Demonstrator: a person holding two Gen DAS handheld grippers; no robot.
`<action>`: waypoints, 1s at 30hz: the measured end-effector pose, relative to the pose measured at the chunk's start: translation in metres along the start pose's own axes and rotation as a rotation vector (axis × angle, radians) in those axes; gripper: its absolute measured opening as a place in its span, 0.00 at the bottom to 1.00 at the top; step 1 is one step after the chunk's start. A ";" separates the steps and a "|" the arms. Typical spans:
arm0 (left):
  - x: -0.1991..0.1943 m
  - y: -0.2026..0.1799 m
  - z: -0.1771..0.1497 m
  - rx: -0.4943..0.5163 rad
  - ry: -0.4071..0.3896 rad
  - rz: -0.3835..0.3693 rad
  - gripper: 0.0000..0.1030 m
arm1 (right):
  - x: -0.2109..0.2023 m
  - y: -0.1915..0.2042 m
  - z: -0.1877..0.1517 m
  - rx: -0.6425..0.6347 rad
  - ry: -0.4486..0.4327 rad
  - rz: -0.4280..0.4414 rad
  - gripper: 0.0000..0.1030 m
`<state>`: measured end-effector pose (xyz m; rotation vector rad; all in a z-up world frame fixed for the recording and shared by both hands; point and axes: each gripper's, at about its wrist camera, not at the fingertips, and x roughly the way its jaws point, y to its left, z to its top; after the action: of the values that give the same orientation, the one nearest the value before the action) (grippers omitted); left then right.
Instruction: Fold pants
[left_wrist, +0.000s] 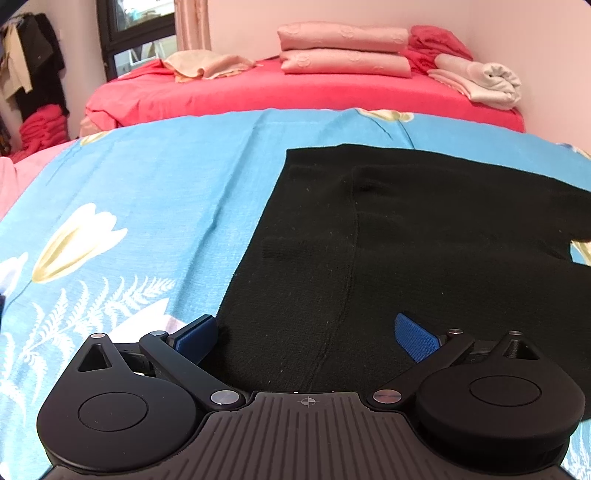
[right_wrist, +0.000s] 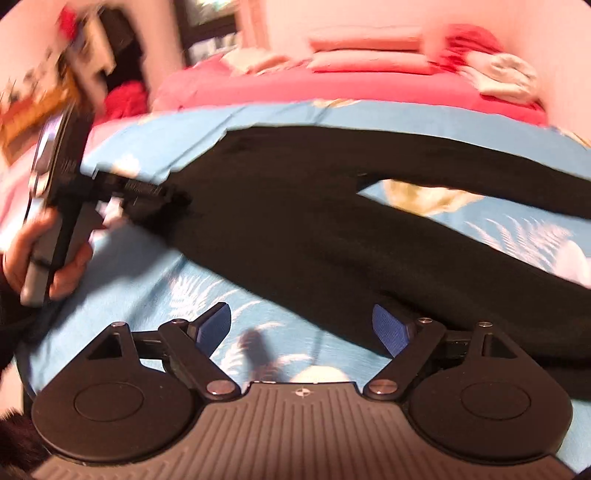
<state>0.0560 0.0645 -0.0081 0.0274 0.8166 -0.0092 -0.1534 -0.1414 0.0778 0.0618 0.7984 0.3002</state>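
Two hand-held grippers hover jaws apart and empty over black pants spread flat on the blue floral bedsheet, left hand-held gripper at the waistband, right hand-held gripper beside a leg; pinch matching edges squarely; no containers visible.

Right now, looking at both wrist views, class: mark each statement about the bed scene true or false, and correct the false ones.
1. The black pants lie spread out on a blue floral sheet. True.
2. The right gripper is clamped on a pant leg. False: its jaws stand open above the sheet, with nothing between them.
3. The left gripper is open over the pants. True.
4. The folded pink blankets are stacked on the pants. False: they sit on the red cover, beyond them.
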 end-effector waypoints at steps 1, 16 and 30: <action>-0.002 0.001 -0.001 0.002 0.004 0.001 1.00 | -0.006 -0.010 0.001 0.041 -0.015 -0.009 0.84; -0.046 -0.006 -0.006 -0.059 0.143 -0.245 1.00 | -0.037 -0.057 -0.026 0.154 -0.057 -0.170 0.84; -0.021 -0.007 -0.010 -0.286 0.234 -0.557 1.00 | -0.150 -0.200 -0.113 1.089 -0.419 -0.439 0.78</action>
<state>0.0339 0.0579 -0.0001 -0.4773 1.0309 -0.4203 -0.2847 -0.3822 0.0700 0.9278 0.4587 -0.5773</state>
